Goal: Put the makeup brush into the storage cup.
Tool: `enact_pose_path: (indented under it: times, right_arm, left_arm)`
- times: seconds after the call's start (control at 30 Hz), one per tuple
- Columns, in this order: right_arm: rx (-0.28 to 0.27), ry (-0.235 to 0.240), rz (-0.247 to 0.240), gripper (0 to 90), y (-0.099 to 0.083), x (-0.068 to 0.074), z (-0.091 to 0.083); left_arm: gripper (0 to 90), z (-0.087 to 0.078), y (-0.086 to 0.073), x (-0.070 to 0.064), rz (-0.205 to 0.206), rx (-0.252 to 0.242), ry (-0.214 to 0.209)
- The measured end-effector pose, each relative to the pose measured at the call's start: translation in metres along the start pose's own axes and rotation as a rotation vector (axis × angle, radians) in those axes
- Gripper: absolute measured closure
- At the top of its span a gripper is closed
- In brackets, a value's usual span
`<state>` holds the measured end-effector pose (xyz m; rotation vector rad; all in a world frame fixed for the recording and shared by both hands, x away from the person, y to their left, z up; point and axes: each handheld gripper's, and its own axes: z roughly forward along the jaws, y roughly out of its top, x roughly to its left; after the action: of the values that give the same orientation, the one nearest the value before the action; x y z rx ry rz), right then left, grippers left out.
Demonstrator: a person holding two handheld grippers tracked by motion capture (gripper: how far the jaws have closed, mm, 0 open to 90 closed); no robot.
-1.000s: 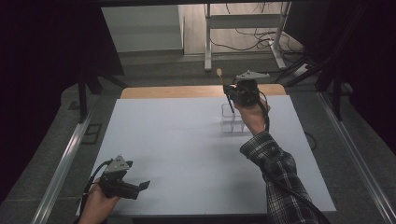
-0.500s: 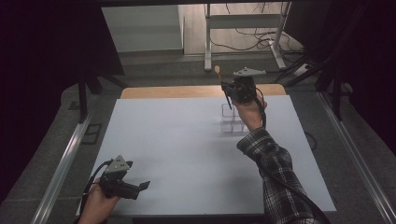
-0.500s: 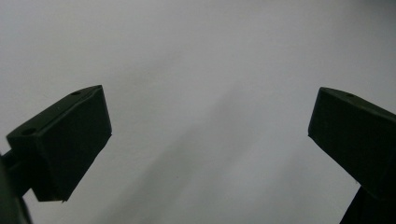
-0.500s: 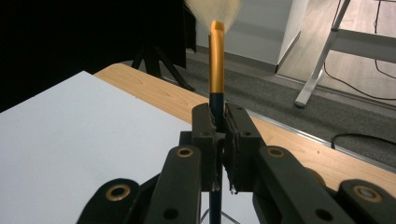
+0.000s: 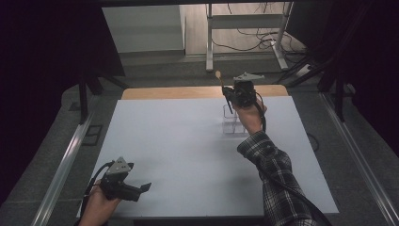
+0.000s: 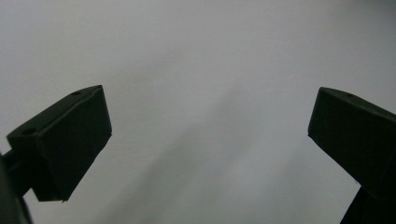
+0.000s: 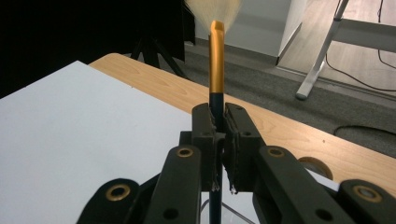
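Holding a makeup brush upright, our right gripper has its jaws closed tight on the dark handle, just above the clear acrylic organizer at the far side of the white table. Our left gripper rests near the front edge, jaws wide apart and empty. We judge the brush lifted clear, with placement remaining
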<state>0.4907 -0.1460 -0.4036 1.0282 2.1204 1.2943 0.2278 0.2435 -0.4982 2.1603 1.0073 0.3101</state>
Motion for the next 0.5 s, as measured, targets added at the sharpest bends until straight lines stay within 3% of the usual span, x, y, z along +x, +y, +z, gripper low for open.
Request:
enact_pose_path:
  times: [0.5]
  right_arm:
    - [0.018, -0.001, 0.019, 83.6, -0.014, -0.004, 0.004]
  left_arm:
    - [0.2, 0.000, 0.000, 0.000, -0.004, 0.001, 0.002]
